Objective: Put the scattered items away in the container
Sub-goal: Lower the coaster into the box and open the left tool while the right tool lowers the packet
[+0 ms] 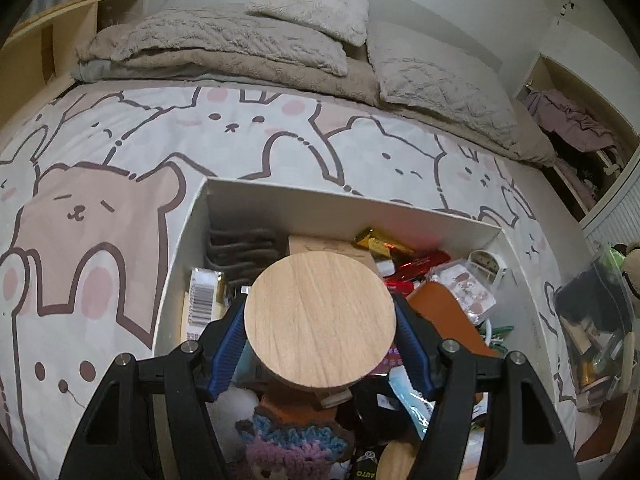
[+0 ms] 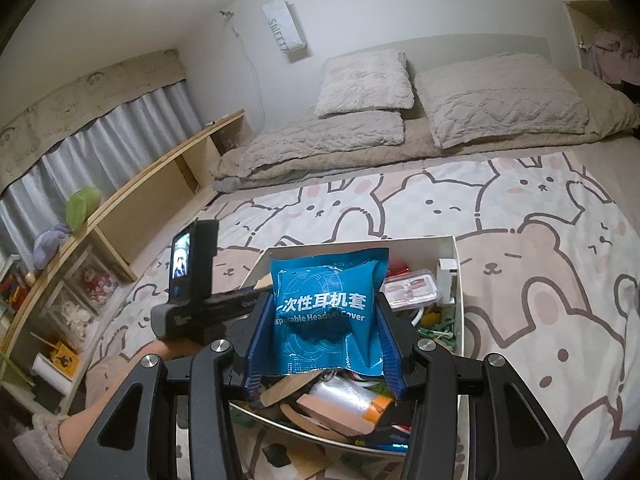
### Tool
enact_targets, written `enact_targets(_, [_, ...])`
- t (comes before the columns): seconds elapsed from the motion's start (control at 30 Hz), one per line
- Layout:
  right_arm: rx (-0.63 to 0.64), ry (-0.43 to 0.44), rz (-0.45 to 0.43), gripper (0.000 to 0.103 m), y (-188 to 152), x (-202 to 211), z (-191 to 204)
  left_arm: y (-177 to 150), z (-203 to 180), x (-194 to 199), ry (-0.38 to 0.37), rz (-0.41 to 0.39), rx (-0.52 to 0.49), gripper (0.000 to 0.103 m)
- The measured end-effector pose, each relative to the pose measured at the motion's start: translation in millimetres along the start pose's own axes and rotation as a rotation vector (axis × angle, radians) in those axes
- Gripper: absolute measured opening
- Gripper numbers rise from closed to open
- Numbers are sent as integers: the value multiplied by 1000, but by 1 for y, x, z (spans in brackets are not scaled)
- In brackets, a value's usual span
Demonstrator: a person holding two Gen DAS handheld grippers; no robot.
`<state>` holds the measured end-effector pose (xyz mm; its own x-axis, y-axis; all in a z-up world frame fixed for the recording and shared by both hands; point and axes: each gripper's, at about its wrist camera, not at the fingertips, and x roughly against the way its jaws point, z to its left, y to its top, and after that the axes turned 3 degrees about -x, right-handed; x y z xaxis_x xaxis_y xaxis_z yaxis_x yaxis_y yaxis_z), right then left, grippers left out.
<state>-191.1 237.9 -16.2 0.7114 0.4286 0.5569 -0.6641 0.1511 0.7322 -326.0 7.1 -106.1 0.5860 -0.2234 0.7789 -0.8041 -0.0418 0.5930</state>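
My left gripper (image 1: 320, 320) is shut on a round wooden disc (image 1: 320, 316) and holds it above the white box (image 1: 304, 200) on the bed. The box holds several items: a barcode packet (image 1: 202, 300), gold and red wrappers (image 1: 400, 252), a crochet piece (image 1: 296, 444). My right gripper (image 2: 324, 316) is shut on a blue headset-cover packet (image 2: 324, 308) and holds it over the same white box (image 2: 448, 256). A tape roll (image 2: 352, 398) lies in the box below it. The left gripper's body (image 2: 192, 304) shows at the left of the right wrist view.
The box sits on a bear-print bedspread (image 1: 100, 208). Folded blankets and pillows (image 1: 248, 40) lie at the head of the bed. A wooden shelf (image 2: 132, 200) with toys runs along the left side. An open closet (image 1: 576, 136) is at the right.
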Motion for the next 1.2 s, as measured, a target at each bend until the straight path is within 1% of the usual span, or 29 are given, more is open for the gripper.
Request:
enact_targets(0.03, [3, -2, 1, 49, 1, -2, 2, -2, 0, 0, 11, 0, -1, 77])
enact_targets(0.07, [5, -4, 2, 49, 3, -3, 4, -3, 0, 1, 10, -4, 2, 88])
enact_targets(0.1, [7, -6, 3, 49, 4, -5, 6, -3, 0, 2, 6, -13, 5, 90])
enact_targets(0.2, [10, -17, 11, 49, 7, -11, 6, -5, -2, 10, 17, -51, -20, 91])
enact_targets(0.27, [10, -26, 22, 49, 9, -16, 5, -8, -4, 13, 22, -57, -52, 91])
enact_targets(0.37, [6, -40, 40, 49, 11, -24, 2, -16, -4, 18, 15, -62, -73, 91])
enact_targets(0.43, [-2, -43, 54, 49, 11, -30, 0, -21, -4, 22, 4, -59, -76, 91])
enact_targets(0.53, [-16, -52, 85, 49, 12, -41, -2, -32, -7, 30, 15, -63, -81, 91])
enact_targets(0.73, [-37, -74, 151, 49, 14, -66, -9, -51, -10, 47, -9, -87, -69, 91])
enact_targets(0.77, [-37, -78, 162, 49, 14, -71, -10, -53, -10, 50, -13, -92, -67, 91])
enact_targets(0.87, [-46, -93, 206, 49, 16, -89, -12, -61, -12, 58, -21, -117, -68, 99])
enact_targets(0.97, [-48, -120, 249, 49, 17, -108, -15, -64, -14, 66, -26, -144, -73, 100])
enact_targets(1.1, [-31, -169, 307, 49, 18, -132, -16, -70, -17, 77, -53, -184, -101, 100])
enact_targets(1.2, [-14, -207, 348, 50, 19, -150, -15, -73, -17, 82, -43, -211, -123, 103])
